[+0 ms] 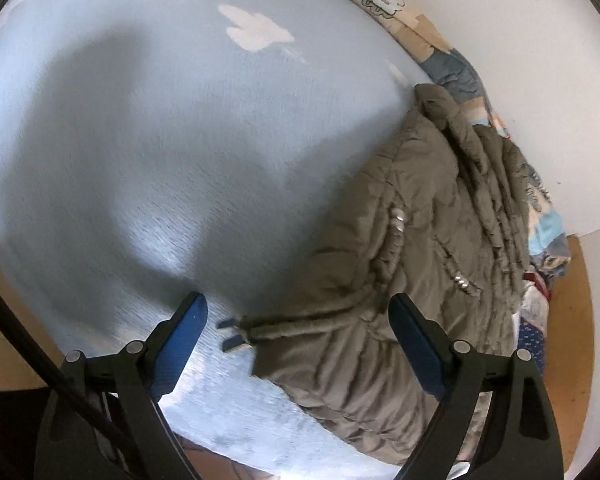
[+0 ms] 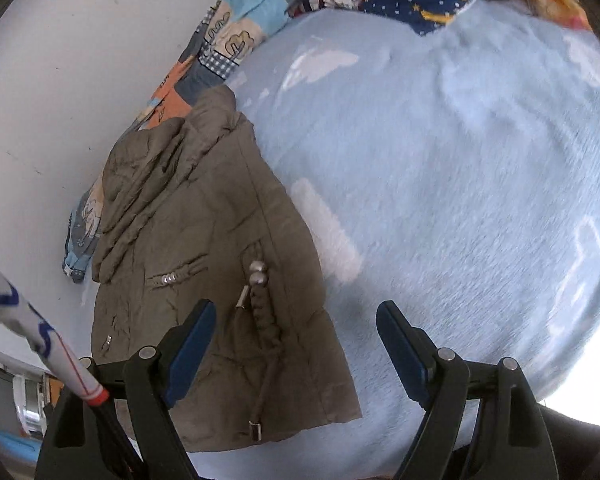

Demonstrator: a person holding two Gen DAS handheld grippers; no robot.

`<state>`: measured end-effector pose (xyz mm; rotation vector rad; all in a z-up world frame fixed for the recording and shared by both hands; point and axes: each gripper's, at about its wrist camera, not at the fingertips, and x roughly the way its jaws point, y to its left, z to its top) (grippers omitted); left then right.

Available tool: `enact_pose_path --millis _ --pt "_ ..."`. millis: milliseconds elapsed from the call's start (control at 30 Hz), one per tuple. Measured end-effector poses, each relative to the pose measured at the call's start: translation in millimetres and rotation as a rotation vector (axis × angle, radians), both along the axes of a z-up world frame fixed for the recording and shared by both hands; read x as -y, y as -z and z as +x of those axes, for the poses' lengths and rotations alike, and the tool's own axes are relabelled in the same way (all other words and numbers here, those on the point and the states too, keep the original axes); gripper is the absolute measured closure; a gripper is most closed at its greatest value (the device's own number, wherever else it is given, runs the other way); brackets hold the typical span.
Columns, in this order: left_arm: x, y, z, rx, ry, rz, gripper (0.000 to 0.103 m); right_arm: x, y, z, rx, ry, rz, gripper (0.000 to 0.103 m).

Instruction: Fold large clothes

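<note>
Both the left gripper [image 1: 298, 314] and right gripper [image 2: 296, 322] hover released, holding nothing. The olive jacket [image 2: 204, 280] lies partly folded along the blanket [image 2: 440, 200] edge by the wall. Next, probably, grip its near hem and fold it toward the hood [image 2: 216, 116].

I see a bed with a pale blue fleece blanket [image 2: 440, 184]; olive padded jacket [image 2: 204, 280] lies flat on it near the wall, patchwork quilt [image 2: 228, 44] bunched along the edge.
</note>
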<state>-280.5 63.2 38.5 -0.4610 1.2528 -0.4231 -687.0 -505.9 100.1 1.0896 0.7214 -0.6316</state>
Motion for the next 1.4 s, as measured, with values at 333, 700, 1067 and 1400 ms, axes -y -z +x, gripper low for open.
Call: enact_pose_path --millis 333,700,1067,1400 --pt "25.0 0.4 -27.1 0.017 0.062 -0.019 0.012 -15.2 30.9 3.1 0.03 -0.013 0.144 0.015" --pt "70.7 -6.0 -52.0 0.207 0.194 0.188 0.012 -59.7 19.5 53.2 -0.062 -0.21 -0.041 0.058" --pt "89.5 -0.3 -62.8 0.318 0.208 0.336 0.008 -84.3 18.7 75.3 -0.189 -0.278 -0.237 0.051" --pt "100.7 1.2 -66.1 0.364 0.217 0.397 0.008 -108.9 10.0 87.8 -0.34 -0.366 -0.494 0.051"
